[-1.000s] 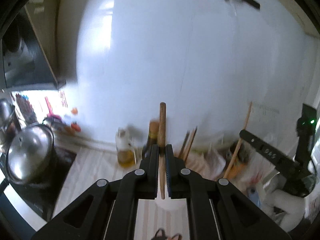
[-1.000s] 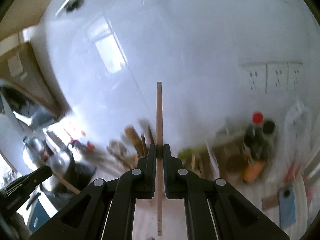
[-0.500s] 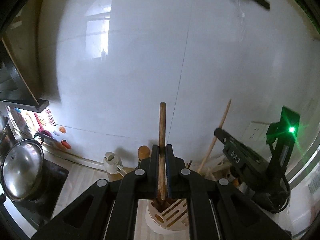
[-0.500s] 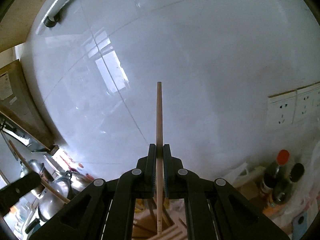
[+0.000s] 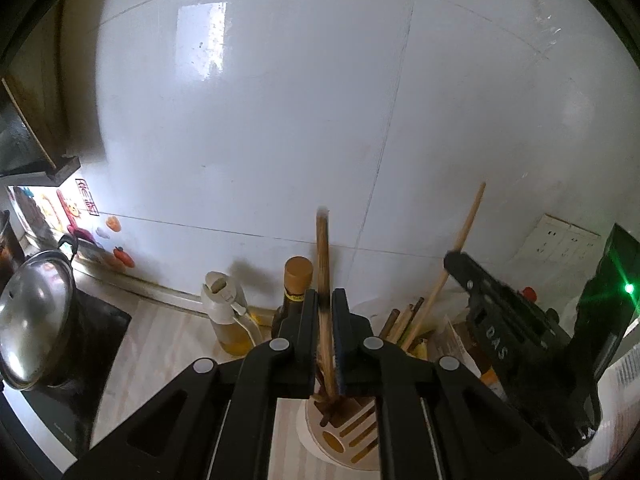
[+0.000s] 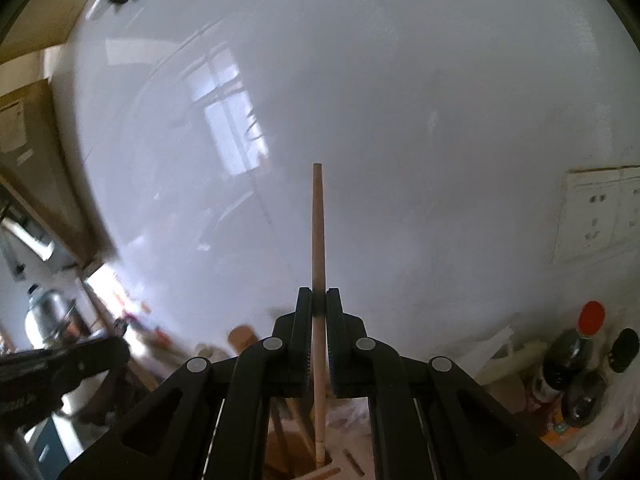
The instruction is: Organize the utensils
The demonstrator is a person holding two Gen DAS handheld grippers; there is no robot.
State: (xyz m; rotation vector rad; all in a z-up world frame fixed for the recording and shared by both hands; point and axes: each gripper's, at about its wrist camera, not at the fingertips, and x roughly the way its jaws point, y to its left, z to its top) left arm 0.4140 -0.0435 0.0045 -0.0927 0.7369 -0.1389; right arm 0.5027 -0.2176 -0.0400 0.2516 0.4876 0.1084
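My left gripper (image 5: 326, 300) is shut on a dark wooden utensil handle (image 5: 323, 256) that stands upright, its lower end inside a round white slotted holder (image 5: 340, 436) just below the jaws. My right gripper (image 6: 319, 300) is shut on a thin light wooden stick (image 6: 317, 224), also upright, its lower end down among wooden utensils (image 6: 296, 440). In the left wrist view the right gripper (image 5: 460, 268) shows at the right, holding the light stick (image 5: 464, 236) over a second cluster of chopsticks (image 5: 404, 320).
An oil jug (image 5: 228, 316) and a brown-capped bottle (image 5: 297, 284) stand against the white tiled wall. A steel pot (image 5: 36, 320) sits on the hob at left. Sauce bottles (image 6: 576, 352) and wall sockets (image 6: 596, 216) are at right.
Both grippers have swung back to face the wall and lowered over the holders. The dark handle's lower end has gone down into the slotted holder. Both grips are unchanged.
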